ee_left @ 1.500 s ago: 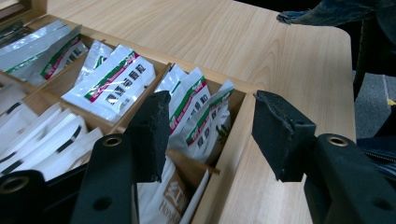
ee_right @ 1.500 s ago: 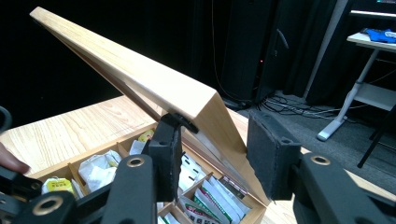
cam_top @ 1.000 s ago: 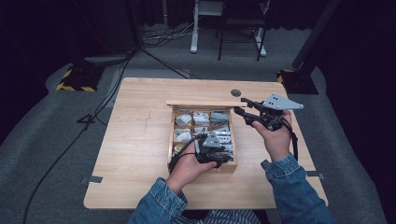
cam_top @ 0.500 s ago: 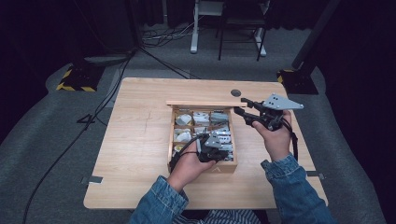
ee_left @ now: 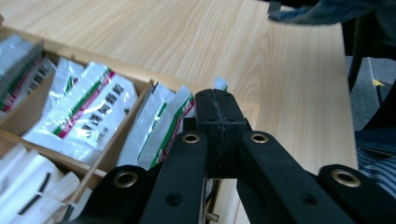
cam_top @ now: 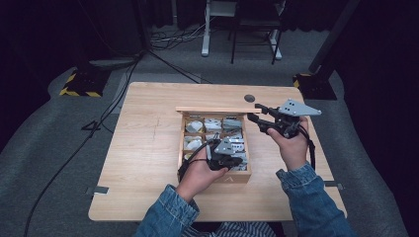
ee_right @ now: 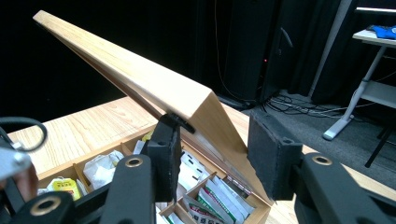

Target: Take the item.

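Sachets (ee_left: 88, 109) in wooden box (cam_top: 213, 176) carry print; characters unreadable.

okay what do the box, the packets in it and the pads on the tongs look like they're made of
The box and its raised lid look like pale, smooth wood, with grain lines showing. The packets look like glossy white plastic or foil film: they crinkle and catch glare under the red and green print. The pads on the right tongs look like matte black foam or rubber, faintly pitted.

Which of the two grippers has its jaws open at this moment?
The right gripper: its jaws stand apart around the wooden box's raised lid. The left gripper, over the sachets, has jaws pressed together.
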### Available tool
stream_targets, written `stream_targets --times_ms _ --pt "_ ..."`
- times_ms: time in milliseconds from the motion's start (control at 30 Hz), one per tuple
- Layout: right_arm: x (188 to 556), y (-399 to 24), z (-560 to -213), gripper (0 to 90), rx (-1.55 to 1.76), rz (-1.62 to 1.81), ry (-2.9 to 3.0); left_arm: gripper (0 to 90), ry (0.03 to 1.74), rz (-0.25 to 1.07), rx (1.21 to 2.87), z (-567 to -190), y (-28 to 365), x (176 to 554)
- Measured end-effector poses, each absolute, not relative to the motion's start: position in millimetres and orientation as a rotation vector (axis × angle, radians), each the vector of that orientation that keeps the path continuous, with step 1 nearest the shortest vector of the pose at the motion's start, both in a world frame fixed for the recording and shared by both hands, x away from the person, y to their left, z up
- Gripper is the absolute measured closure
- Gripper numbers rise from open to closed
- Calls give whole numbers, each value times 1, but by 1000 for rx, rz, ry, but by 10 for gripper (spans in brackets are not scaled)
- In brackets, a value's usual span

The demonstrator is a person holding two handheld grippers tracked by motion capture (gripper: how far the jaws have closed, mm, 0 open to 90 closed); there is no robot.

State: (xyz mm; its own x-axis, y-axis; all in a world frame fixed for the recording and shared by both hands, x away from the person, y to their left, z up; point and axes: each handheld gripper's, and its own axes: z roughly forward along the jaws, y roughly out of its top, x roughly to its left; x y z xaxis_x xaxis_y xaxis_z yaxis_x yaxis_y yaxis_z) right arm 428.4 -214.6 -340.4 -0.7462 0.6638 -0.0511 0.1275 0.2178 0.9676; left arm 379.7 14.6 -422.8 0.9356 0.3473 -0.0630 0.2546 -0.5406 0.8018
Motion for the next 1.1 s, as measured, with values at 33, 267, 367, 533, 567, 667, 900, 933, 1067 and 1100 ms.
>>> stream_targets --times_ms 33,267,367,533,567,667,900,933,1067,1100 --pt "428 -215 -340 557 729 1551 2038 900 420 129 2165 -421 15 380" --pt "428 -214 -340 557 730 1549 2038 900 411 134 2123 -405 20 380" --pt "428 -214 -340 557 730 1549 2037 900 407 137 2111 -400 23 379" --pt "428 -214 -340 557 730 1549 2037 900 406 149 2083 -389 29 380" --pt "428 -214 -340 557 730 1548 2037 900 403 152 2075 -384 31 380" --pt "428 -214 -340 557 730 1548 2037 900 395 161 2072 -379 33 380" --pt "428 -214 -340 557 728 1545 2037 900 367 143 2035 -363 41 377" --pt "428 -214 -340 557 730 1546 2035 900 363 143 2035 -360 43 377" --pt "428 -214 -340 556 730 1546 2035 900 351 131 2029 -358 48 377" --pt "428 -214 -340 556 730 1546 2035 900 351 131 2029 -358 48 377"
